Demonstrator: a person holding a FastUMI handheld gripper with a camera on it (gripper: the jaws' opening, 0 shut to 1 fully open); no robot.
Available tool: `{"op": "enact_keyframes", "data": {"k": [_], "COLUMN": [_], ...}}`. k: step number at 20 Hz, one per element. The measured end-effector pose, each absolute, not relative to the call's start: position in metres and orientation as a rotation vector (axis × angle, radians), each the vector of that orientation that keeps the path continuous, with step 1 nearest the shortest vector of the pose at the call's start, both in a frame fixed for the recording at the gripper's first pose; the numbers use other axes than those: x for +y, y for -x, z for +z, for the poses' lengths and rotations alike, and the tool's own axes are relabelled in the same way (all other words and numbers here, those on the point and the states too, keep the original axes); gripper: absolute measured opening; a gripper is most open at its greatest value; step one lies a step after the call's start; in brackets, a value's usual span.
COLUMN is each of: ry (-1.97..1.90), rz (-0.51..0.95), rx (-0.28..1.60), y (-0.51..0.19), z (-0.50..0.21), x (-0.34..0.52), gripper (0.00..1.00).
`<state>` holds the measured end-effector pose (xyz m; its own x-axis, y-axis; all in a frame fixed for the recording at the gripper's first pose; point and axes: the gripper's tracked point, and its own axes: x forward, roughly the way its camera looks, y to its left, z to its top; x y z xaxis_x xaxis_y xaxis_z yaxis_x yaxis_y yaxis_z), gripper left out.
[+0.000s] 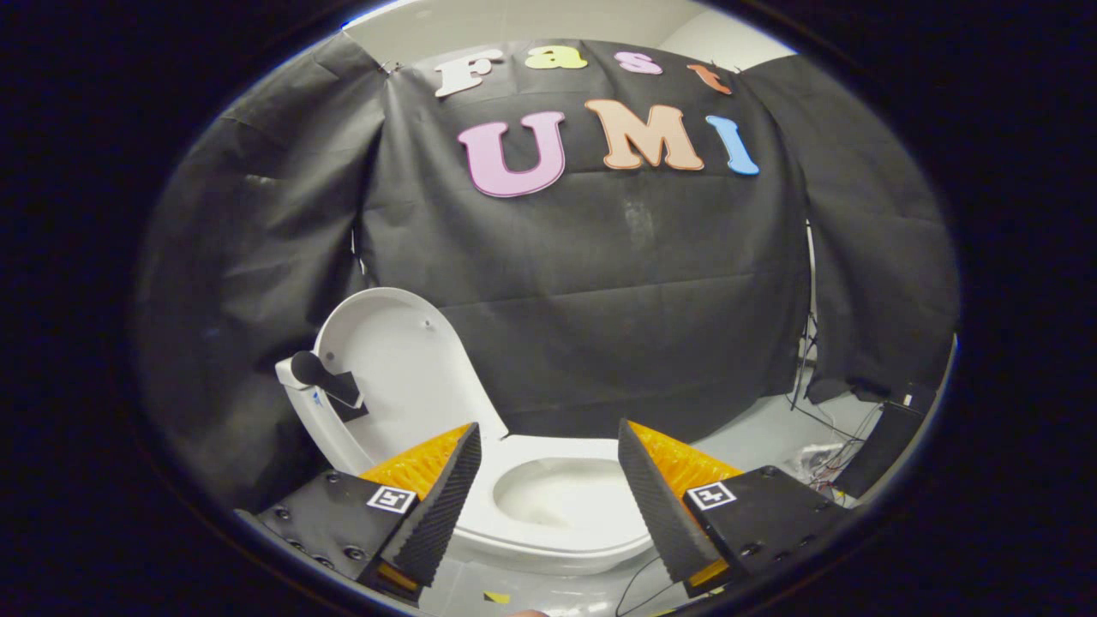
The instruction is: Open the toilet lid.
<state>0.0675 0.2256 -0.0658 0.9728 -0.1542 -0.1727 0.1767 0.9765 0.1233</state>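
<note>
**Lid up, claw clear — main risk is the lid dropping back**

Left to right:
- White plastic toilet lid [403, 377] stands raised, tilted back toward the black cloth wall [600, 283], beyond the left finger. Can't tell if it rests on the wall or just balances on its hinge. If balanced, a nudge on retreat could bring it down.
- Black knob-and-bracket handle [324, 377] sticks out from the lid's left edge. Snag point if the claw swings left.
- Claw [548, 463] released, fingers spread wide, holding nothing. White seat and bowl [557, 506] sit between and just beyond them.
- Right: loose cables [827, 458] and a dark box [883, 446] on the grey floor [754, 428], near the right finger. Tangle risk.

Open room: straight back and up. Task looks done, judging by the lid's position.
</note>
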Motion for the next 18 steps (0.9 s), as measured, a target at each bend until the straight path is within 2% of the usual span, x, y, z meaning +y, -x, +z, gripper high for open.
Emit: {"op": "enact_keyframes", "data": {"k": [18], "ry": [-0.156], "rz": [-0.196], "rx": [0.095], "y": [-0.062], "z": [-0.046], "x": [0.215], "gripper": [0.99]}}
